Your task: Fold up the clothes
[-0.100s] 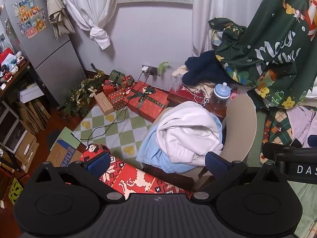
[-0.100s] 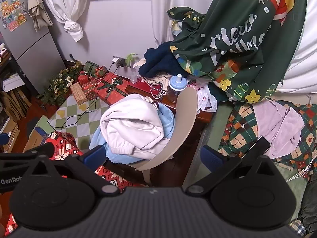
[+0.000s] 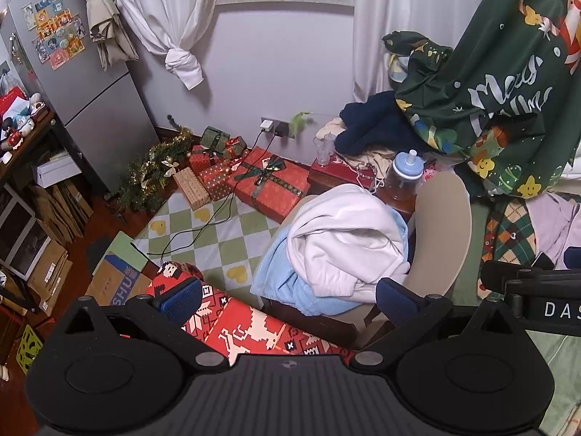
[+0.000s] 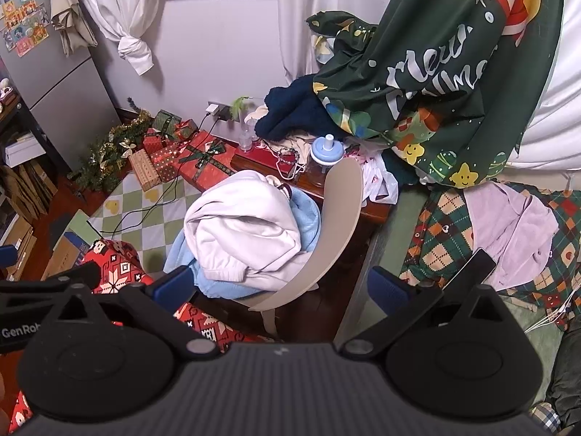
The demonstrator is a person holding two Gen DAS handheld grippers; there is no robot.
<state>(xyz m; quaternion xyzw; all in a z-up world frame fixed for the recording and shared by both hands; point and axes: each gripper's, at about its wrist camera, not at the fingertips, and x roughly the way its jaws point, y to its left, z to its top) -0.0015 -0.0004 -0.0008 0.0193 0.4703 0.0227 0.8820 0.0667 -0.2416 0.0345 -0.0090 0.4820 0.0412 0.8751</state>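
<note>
Left gripper point(image 3: 288, 299): your fingers stand at their widest, nothing between the blue pads point(image 3: 181, 298), nothing gripped.
Right gripper point(image 4: 279, 285): your jaws are likewise spread fully, empty, with no cloth touching either pad.
White garment point(image 3: 345, 239): crumpled on the chair point(image 3: 443, 232), ahead of and above your left gripper's right fingertip, apart from it; in the right wrist view it lies just beyond your left finger.
Light blue garment point(image 3: 287, 283): under the white one, spilling off the seat edge between your left gripper's two fingers, further out.
Lilac garment point(image 4: 508, 232): spread on the plaid blanket point(image 4: 446, 239), beyond your right gripper's right finger.
Green Christmas cloth point(image 4: 428, 72): hanging well above and beyond both sets of fingers.
Red patterned wrap point(image 3: 247, 330): directly below the gap of your left gripper.
</note>
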